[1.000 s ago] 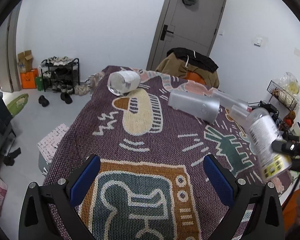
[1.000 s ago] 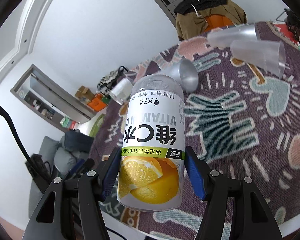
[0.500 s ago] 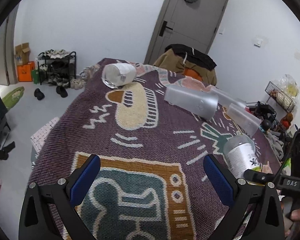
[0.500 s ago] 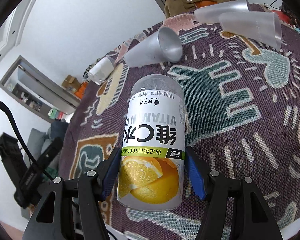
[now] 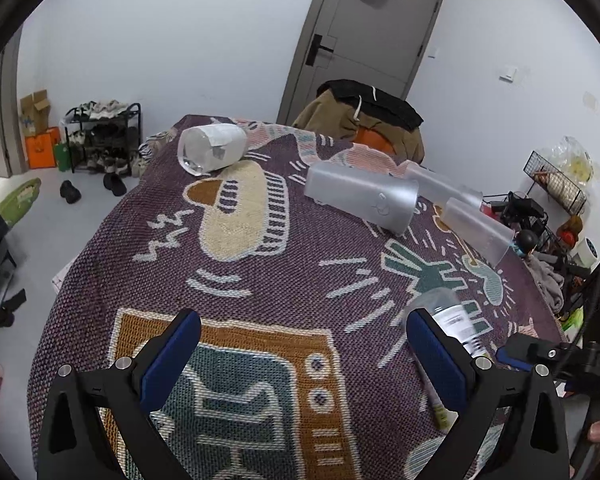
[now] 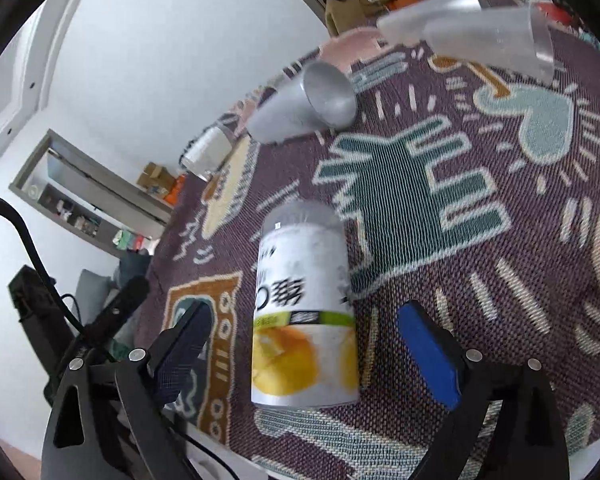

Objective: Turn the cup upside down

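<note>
A plastic cup with a white and yellow lemon label (image 6: 304, 308) stands on the patterned cloth, bottom end up, between my right gripper's (image 6: 304, 344) open fingers, which do not touch it. It also shows in the left wrist view (image 5: 454, 320), partly behind my left gripper's right finger (image 5: 436, 356). My left gripper (image 5: 300, 356) is open and empty above the near part of the cloth. The right gripper's body shows at the right edge (image 5: 556, 356).
Several other cups lie on their sides: a white-labelled one (image 5: 212, 148) at the far left, a frosted one (image 5: 360, 196) in the middle, two clear ones (image 5: 476, 228) at the far right. A chair with coats (image 5: 360, 116) stands behind the table.
My right gripper lowered the labelled cup onto the cloth and opened, letting it go. The left gripper stayed open and moved little.
</note>
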The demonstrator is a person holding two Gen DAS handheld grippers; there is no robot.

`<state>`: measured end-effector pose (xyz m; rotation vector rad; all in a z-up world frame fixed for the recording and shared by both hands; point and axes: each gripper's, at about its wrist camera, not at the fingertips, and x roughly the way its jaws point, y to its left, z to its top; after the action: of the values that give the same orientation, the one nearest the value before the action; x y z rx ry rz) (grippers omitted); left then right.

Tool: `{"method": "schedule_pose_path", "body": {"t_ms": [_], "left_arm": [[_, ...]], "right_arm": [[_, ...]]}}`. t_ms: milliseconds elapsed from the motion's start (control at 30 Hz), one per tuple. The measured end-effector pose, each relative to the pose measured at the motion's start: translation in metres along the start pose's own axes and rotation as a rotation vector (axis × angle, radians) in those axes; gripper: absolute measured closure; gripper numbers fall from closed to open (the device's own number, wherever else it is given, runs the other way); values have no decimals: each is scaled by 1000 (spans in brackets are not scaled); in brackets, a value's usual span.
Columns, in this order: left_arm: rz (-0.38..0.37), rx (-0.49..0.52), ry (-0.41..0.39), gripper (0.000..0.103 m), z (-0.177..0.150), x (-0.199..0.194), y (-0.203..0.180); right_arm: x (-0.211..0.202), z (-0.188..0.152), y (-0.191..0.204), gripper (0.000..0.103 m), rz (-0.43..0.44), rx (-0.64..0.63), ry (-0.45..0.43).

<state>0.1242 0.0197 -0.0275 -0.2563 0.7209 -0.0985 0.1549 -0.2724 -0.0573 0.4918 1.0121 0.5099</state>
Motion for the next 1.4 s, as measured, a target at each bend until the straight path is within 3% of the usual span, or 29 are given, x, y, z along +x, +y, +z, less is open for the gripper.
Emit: {"method": "schedule_pose_path", "body": {"t_ms": [300, 500, 733, 933, 1100, 1400], "left_arm": [[-34, -13, 18, 0, 9, 4, -15], [-89, 3, 81, 1, 5, 19, -34], [-129, 57, 204, 10, 3, 45, -56], [-134, 100, 301, 12, 12, 64, -72], [-125, 96, 408, 19, 21, 83, -79], [-97, 70, 567, 19, 26, 108, -96]], "right_arm": [[-32, 6, 1, 7, -30, -50, -60], [-55, -1, -15, 7, -87, -50, -111], [-84, -14, -38, 8, -147, -22, -195], [-96, -31, -60, 8, -213, 7, -243], [-94, -37, -76, 8, -235, 23, -256], [-87, -41, -80, 8, -235, 8, -260]]}}
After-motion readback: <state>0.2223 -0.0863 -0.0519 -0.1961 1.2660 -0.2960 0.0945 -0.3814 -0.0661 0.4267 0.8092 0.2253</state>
